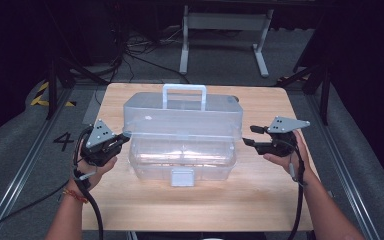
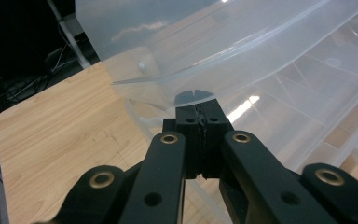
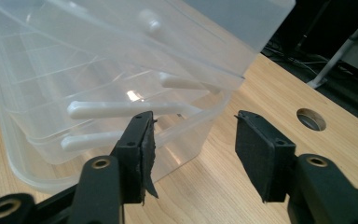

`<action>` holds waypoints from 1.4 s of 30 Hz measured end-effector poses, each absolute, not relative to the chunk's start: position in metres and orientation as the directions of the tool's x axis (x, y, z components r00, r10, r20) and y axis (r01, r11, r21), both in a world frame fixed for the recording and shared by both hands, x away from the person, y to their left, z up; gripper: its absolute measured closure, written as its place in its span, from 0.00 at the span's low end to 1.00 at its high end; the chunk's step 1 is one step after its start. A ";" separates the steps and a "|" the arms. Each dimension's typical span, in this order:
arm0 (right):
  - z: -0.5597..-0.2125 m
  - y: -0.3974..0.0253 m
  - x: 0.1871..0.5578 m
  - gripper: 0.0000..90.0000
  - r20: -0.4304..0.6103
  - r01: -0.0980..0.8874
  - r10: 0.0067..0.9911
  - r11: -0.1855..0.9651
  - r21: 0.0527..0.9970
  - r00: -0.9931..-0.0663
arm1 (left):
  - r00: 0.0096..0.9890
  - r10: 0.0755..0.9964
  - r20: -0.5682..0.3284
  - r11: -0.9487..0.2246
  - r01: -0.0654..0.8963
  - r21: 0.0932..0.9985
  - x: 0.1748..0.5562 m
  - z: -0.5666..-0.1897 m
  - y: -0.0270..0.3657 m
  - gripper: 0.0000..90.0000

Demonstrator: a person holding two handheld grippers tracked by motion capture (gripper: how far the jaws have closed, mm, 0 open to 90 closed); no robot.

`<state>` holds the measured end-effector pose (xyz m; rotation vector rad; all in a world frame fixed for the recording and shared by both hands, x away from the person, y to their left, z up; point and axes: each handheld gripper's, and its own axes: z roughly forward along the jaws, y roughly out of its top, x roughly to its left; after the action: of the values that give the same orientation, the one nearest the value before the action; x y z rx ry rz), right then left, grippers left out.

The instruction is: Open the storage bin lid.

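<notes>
Clear plastic is what the box [image 1: 182, 150] is made of, and it is set in the middle of the table [image 1: 145, 205], seen from the high view. Its lid [image 1: 182, 112] is lifted at the front and tipped back, with a handle [image 1: 184, 95] on top and a latch [image 1: 182, 176] low at the front. The left gripper [image 1: 125, 136] is held right at the left end of the box, where lid and box meet. The right gripper [image 1: 249, 136] is held just beside the right end, not touching.

From the left gripper view, the left gripper [image 2: 198, 112] is seen with its jaws pressed together. Its tip is tucked under the edge of the lid [image 2: 214, 37]. If a bit of plastic is pinched cannot be told.

From the right gripper view, the right gripper [image 3: 193, 123] is seen with its jaws wide apart and nothing between them. The box [image 3: 98, 135] is close on its left side, and white arms [image 3: 121, 109] are seen joining lid and box. A round hole [image 3: 311, 119] is seen in the table.

To open the box well, the lid should be pushed up slowly from the left. The right end should be caught too, so both ends are raised evenly and the box is not slid.
</notes>
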<state>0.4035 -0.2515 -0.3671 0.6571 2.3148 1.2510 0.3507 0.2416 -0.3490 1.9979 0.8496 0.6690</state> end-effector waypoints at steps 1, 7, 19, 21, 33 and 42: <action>-0.368 -0.250 0.403 0.50 -0.142 0.197 0.581 0.479 0.855 -0.801 | 0.627 0.766 0.141 -0.415 0.315 0.853 0.351 -0.349 0.242 0.99; -0.372 -0.240 0.402 0.49 -0.148 0.168 0.583 0.452 0.876 -0.799 | 0.627 0.766 0.141 -0.416 0.316 0.853 0.352 -0.347 0.241 0.99; -0.363 -0.226 0.398 0.54 -0.191 0.078 0.621 0.379 0.922 -0.760 | 0.630 0.764 0.140 -0.418 0.318 0.851 0.354 -0.345 0.241 0.99; -0.362 -0.225 0.397 0.55 -0.196 0.070 0.633 0.369 0.927 -0.749 | 0.631 0.762 0.147 -0.423 0.313 0.850 0.354 -0.344 0.240 0.99; -0.355 -0.221 0.393 0.65 -0.229 0.020 0.664 0.345 0.938 -0.712 | 0.630 0.763 0.145 -0.411 0.299 0.861 0.348 -0.346 0.245 0.96; -0.347 -0.218 0.398 0.72 -0.196 0.019 0.707 0.284 0.959 -0.679 | 0.616 0.776 0.135 -0.410 0.330 0.850 0.345 -0.363 0.248 0.84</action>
<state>0.3980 -0.2176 -0.3467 0.6489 1.9396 1.4362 0.3452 0.2477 -0.3627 1.9973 0.8716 0.6697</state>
